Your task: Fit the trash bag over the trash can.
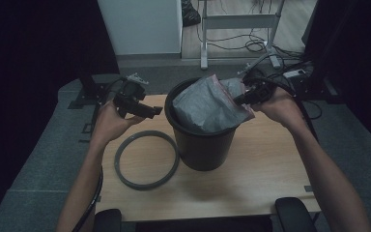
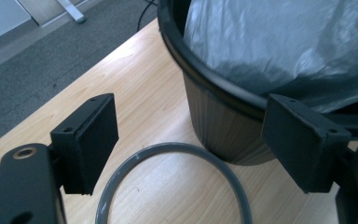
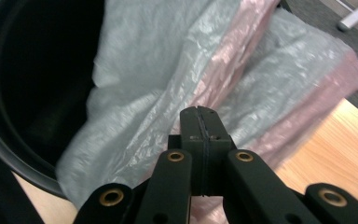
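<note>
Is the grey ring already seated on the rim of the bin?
No, the grey ring lies flat on the table beside the black bin, whose rim carries only the loose bag.

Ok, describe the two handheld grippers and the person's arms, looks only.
Both grippers are black. The left gripper has flat rectangular fingers on black links with brass-coloured rivets, and a grey plate on top. The right gripper has the same riveted links. A black cable trails from each. The forearms are bare, with no sleeves visible.

A translucent grey bag (image 1: 207,108) edged in pink is being shown in a black bin (image 1: 203,145), beside a grey ring (image 1: 146,159) on pale woodgrain table (image 1: 251,179).
</note>
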### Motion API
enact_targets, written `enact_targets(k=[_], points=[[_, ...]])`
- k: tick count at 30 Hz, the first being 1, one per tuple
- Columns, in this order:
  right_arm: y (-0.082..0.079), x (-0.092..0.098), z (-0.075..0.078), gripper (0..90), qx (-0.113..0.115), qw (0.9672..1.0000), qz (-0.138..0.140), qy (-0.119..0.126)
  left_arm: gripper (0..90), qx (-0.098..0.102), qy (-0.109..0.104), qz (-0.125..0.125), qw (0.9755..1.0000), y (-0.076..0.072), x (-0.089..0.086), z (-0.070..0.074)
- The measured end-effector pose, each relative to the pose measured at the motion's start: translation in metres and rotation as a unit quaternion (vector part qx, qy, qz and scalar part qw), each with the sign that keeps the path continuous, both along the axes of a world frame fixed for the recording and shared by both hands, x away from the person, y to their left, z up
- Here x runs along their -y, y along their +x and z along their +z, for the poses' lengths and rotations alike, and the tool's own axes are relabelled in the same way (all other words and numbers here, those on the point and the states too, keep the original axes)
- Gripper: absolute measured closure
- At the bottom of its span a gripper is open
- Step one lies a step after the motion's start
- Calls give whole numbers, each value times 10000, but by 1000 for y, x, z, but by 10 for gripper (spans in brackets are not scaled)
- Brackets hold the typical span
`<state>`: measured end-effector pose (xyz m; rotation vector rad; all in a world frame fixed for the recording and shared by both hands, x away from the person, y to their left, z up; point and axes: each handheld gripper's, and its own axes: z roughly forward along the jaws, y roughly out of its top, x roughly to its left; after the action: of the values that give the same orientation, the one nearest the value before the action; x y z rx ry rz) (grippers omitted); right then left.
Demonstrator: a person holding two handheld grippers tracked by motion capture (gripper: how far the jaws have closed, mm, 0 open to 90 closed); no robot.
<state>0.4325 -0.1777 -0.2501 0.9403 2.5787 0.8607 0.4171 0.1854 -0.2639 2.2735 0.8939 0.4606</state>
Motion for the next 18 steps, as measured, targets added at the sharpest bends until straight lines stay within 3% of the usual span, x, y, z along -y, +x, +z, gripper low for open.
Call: enact_targets(k=[9,13,14,18], points=[[2,-32,2,890,75,9989,390,262,202,21,-93,-229,9997,0,20,10],[1,-47,3,888,93,9983,553,186,202,30,-54,-332,9994,0,30,10],[0,-48,4,871,125,9983,556,142,202,28,-43,-347,9994,0,32,10],[-3,-42,9,665,323,9988,352,-48,201,37,-14,-359,9993,-1,34,9]])
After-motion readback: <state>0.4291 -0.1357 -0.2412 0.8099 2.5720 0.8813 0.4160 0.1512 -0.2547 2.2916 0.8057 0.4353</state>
